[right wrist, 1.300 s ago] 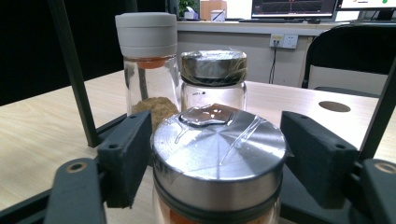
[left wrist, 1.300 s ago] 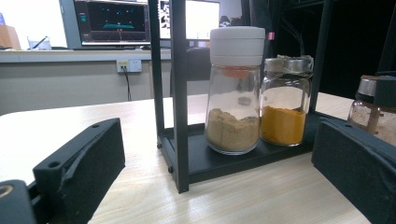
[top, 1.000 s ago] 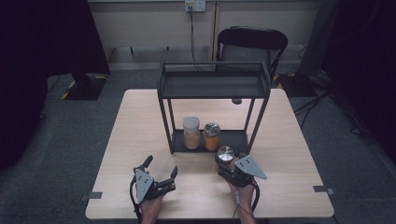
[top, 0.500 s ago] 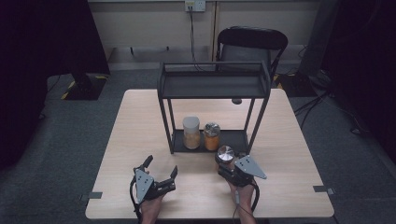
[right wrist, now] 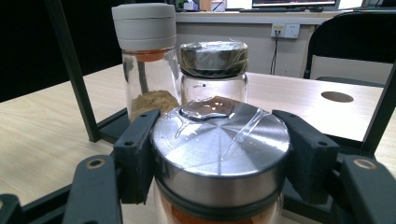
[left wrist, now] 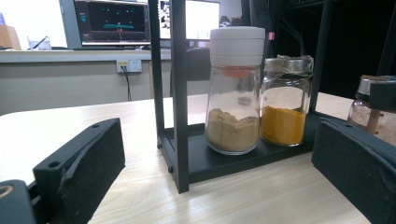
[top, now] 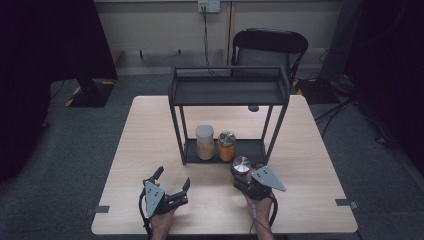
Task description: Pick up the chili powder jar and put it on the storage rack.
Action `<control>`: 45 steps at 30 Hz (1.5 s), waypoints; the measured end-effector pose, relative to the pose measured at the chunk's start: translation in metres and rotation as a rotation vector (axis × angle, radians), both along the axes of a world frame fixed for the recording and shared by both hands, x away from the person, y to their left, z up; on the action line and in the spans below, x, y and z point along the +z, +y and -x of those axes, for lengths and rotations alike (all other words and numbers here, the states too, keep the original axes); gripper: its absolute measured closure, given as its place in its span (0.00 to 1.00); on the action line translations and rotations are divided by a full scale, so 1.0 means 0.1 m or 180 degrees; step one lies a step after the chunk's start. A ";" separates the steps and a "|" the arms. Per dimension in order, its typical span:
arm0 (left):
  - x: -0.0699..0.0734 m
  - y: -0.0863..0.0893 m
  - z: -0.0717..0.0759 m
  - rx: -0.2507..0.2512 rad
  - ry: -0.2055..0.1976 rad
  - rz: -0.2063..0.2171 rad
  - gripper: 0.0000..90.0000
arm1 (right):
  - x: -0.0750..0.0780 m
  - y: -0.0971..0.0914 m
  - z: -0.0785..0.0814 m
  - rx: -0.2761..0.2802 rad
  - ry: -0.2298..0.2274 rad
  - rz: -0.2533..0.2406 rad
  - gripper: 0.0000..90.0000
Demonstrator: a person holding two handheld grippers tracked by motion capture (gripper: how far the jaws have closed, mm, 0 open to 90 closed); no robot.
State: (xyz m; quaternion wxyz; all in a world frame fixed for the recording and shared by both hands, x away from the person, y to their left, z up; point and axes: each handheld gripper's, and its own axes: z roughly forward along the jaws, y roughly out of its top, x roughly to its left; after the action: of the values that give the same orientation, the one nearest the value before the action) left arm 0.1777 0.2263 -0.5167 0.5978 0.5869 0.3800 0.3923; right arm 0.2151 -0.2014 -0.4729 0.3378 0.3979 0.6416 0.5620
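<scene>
Brushed-steel lid under a skin of clear film, glass body below it: the spice jar (right wrist: pixel 219 154) clamped between the 2 black jaws of the right gripper (top: pixel 248 176), pads pressed on the lid's flanks, the grip apparently taken high so the glass stays free for setting down. Held at the table's near edge, just in front of the black wire rack (top: pixel 230 92) and to the right of its front opening, not yet on the shelf. Reddish-orange powder visible beneath the lid in the right gripper view. Already parked on the rack's bottom shelf, side by side and close together: 1 white-capped jar (left wrist: pixel 235 88) of tan powder and 1 film-wrapped jar (left wrist: pixel 285 100) of yellow powder, the free shelf space lying to their right, the likely spot for the 3rd jar. Left gripper (top: pixel 167 187) resting low on the wooden table (top: pixel 150 130) at the near left, jaws spread wide and holding nothing, pointed toward the rack as if kept clear of the delivery. Rack's top tray bare and dark, its slim uprights framing the opening through which the held jar would probably have to pass. Beyond the table: a black folding chair (top: pixel 270 45), a wall socket (top: pixel 209 6) with a cable hanging from it, grey carpet around.
</scene>
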 end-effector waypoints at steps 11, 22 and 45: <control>0.00 0.00 0.00 0.0000 0.0000 0.0001 0.02 | 0.04 0.01 0.01 0.0014 0.0009 0.0003 0.39; 0.00 0.00 0.00 0.0000 0.0001 -0.0001 0.02 | 0.12 0.01 0.01 0.0044 -0.0008 0.0036 0.39; 0.00 0.00 0.00 -0.0006 0.0001 -0.0002 0.02 | 0.35 -0.04 -0.05 0.0006 -0.0027 0.0135 0.39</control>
State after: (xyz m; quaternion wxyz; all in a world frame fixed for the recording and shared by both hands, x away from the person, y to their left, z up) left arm 0.1777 0.2267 -0.5166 0.5980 0.5874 0.3793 0.3917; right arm 0.2202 -0.2056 -0.4377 0.3484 0.3876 0.6523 0.5503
